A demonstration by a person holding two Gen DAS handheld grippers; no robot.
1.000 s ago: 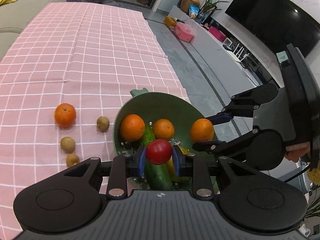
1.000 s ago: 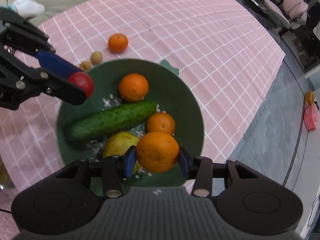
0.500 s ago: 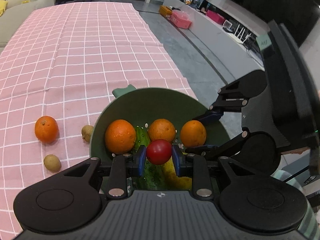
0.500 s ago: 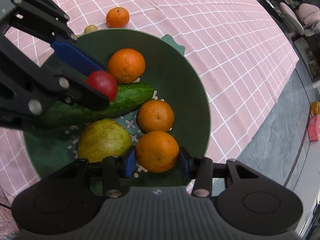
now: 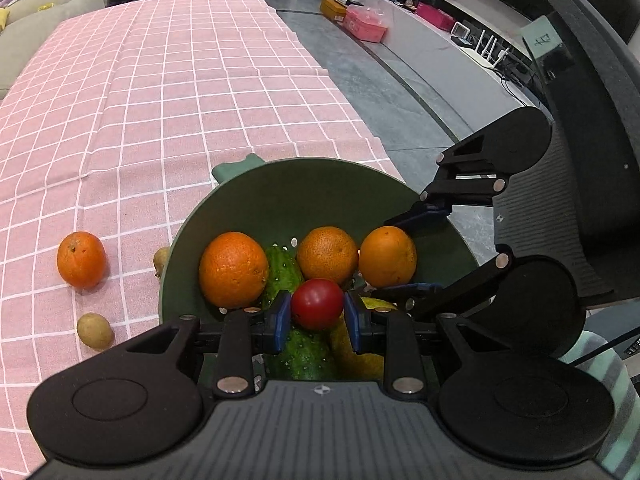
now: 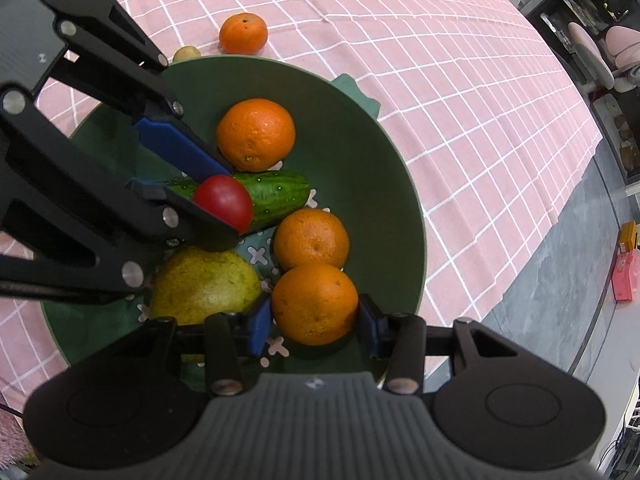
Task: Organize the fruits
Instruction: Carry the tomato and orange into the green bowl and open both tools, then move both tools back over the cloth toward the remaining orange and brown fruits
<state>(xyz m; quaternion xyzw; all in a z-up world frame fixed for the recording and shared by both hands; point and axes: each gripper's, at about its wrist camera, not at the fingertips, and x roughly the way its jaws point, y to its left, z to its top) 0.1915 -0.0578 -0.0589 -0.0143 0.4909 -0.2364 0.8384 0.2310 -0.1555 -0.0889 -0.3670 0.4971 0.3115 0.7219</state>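
Note:
A green bowl (image 5: 304, 192) (image 6: 360, 152) sits on the pink checked cloth near the table's right edge. It holds two oranges (image 5: 234, 269) (image 6: 256, 134), a cucumber (image 5: 284, 272) (image 6: 276, 196) and a yellow-green pear (image 6: 204, 284). My left gripper (image 5: 317, 316) is shut on a red tomato (image 5: 317, 309) (image 6: 224, 202) just above the cucumber. My right gripper (image 6: 315, 322) is shut on an orange (image 6: 315, 304) (image 5: 387, 256), low inside the bowl beside the pear.
On the cloth left of the bowl lie a loose orange (image 5: 81, 259) (image 6: 243, 33) and two small brown fruits (image 5: 94, 330) (image 5: 161, 259). The table edge (image 5: 352, 120) runs close behind the bowl on the right, with grey floor beyond. A sofa (image 5: 48, 12) stands at the far left.
Both grippers have come down into the bowl with their fruit. The tomato is now just over the cucumber and the held orange sits low beside the pear.

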